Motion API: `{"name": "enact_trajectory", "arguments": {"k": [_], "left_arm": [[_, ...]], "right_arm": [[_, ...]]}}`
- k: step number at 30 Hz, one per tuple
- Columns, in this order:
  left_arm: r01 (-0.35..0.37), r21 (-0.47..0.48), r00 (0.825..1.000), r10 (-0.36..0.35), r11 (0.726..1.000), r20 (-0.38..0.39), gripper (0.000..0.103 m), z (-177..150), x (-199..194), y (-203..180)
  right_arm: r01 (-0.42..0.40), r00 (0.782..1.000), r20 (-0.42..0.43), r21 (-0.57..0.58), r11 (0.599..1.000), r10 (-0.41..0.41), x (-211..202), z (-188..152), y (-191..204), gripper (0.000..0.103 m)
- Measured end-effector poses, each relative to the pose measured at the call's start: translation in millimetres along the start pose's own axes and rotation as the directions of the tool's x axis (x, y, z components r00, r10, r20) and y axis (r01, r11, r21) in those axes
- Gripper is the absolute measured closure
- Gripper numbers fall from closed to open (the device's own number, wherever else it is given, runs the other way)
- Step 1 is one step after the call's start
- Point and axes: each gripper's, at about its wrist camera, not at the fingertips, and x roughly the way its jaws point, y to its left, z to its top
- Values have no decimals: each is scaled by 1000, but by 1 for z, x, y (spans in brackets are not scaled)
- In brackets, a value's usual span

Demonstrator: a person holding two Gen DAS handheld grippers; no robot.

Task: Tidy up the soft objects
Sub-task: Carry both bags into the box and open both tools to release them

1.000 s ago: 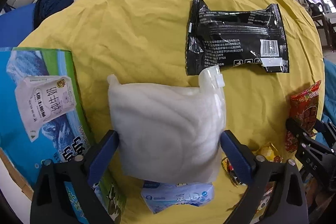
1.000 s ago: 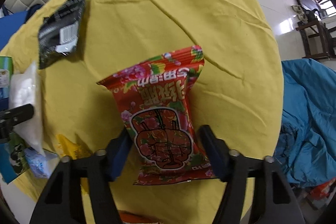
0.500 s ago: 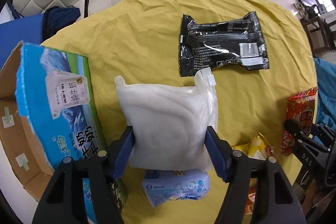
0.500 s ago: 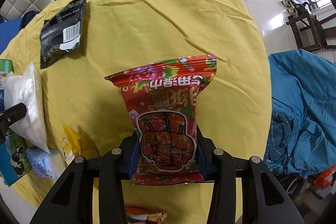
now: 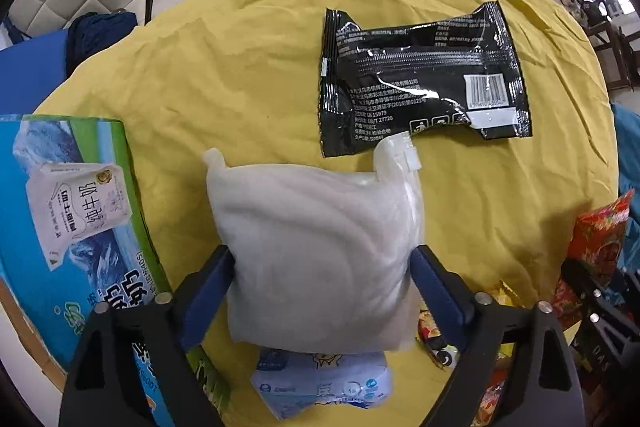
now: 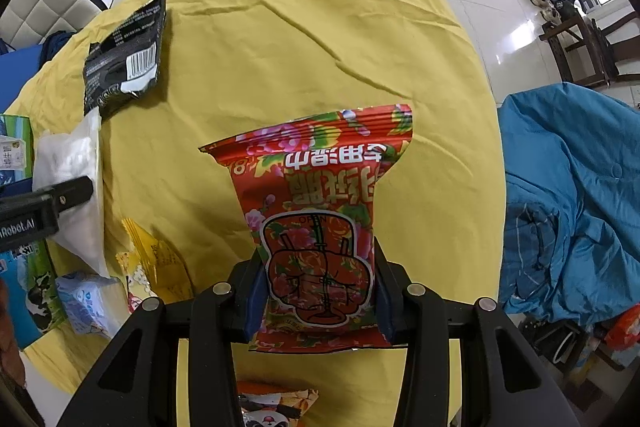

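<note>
Covering nearly all of both views, the round table under a creased yellow cloth [image 5: 240, 75] carries everything else. At its left edge stands a blue-and-green printed cardboard milk carton box [image 5: 76, 227], seemingly the place for sorted goods, though its opening is not in view. Farther back lies a flat black glossy foil packet with a barcode [image 5: 420, 79], untouched. The left gripper [image 5: 322, 291] has its blue-padded fingers pressed against both sides of a puffy translucent white plastic bag of soft filling [image 5: 316, 251], held above a small pale-blue tissue pack [image 5: 320, 383]. The right gripper [image 6: 320, 291] is closed on the lower part of a red floral-printed wet-wipe pouch [image 6: 316, 227], which sticks out forward over the cloth. Both pickups look done, so the carrying step is in hand; next, each load probably needs moving toward the box and easing down before the fingers part. Only the right wrist view shows a yellow crinkled snack sachet [image 6: 156, 259] clearly, the heaped blue fabric [image 6: 572, 203] beyond the table and a panda-printed pack [image 6: 272, 407] beneath the gripper; only the left one shows the box's printed face.
</note>
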Motion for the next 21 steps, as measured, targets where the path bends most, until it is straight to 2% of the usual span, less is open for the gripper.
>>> {"name": "enact_trajectory", "arguments": {"k": [3, 5, 9, 13, 14, 17, 19, 20, 21], "left_arm": [[-7, 7, 1000, 7, 1000, 30, 35, -13, -16, -6], [-9, 21, 999, 8, 1000, 50, 38, -19, -31, -12], [8, 9, 997, -9, 1000, 77, 40, -36, -51, -14], [51, 0, 991, -51, 999, 128, 40, -60, -93, -14], [66, 1, 989, -66, 998, 134, 40, -53, -104, -15], [126, 4, 975, -125, 992, 182, 40, -60, -141, 0], [143, 3, 963, -140, 990, 229, 40, -73, -168, 14], [148, 5, 960, -145, 989, 241, 40, -64, -173, 26], [149, 6, 956, -146, 989, 255, 40, -70, -184, 32]], "right_arm": [[6, 1000, 6, 2, 1000, -6, 0, -3, 1, 57], [3, 1000, 15, 9, 1000, -4, -4, -4, 2, 57], [-11, 999, 35, 20, 1000, 10, -16, -6, 3, 57], [-33, 997, 67, 14, 999, 32, -35, -12, 5, 57], [-41, 997, 73, 12, 999, 40, -41, -14, 7, 57], [-87, 992, 97, 4, 996, 86, -63, -21, 17, 57], [-121, 985, 121, -10, 993, 121, -82, -28, 25, 57], [-135, 982, 132, -19, 991, 136, -91, -31, 31, 57], [-149, 978, 143, -28, 988, 152, -100, -34, 37, 57]]}}
